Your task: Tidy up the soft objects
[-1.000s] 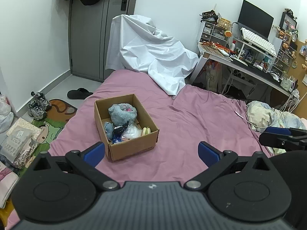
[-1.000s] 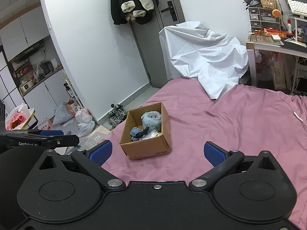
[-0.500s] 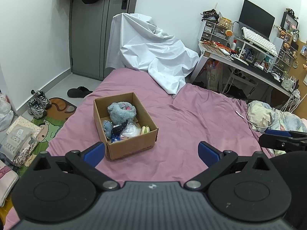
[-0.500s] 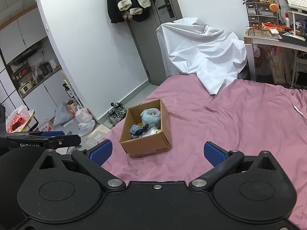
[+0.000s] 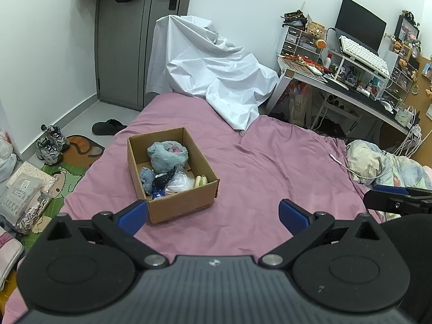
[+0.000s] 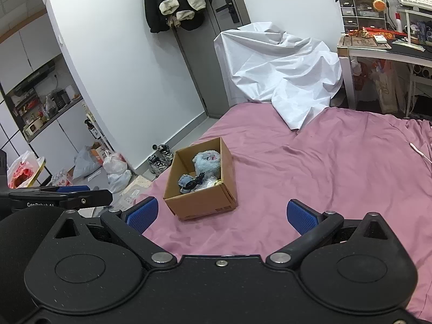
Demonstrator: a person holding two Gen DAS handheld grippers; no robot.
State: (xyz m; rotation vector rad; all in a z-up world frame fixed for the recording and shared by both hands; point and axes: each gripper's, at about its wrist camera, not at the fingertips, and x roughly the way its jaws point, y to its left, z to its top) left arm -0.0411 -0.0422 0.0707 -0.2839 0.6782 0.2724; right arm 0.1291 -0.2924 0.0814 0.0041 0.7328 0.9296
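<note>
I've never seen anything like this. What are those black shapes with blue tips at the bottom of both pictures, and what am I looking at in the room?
No robot here: a person carries a hand-held gripper in each hand, and each has a wide-angle camera looking forward along its two fingers. One picture comes from the left hand-held gripper, the other from the right hand-held gripper. The blue tips are finger pads. Both grippers are open and hold nothing. Ahead lies a bed with a pink sheet. On it stands an open cardboard box holding a grey-blue plush toy, a smaller plush and other small items. A white sheet drapes over something at the far end of the bed.
</note>
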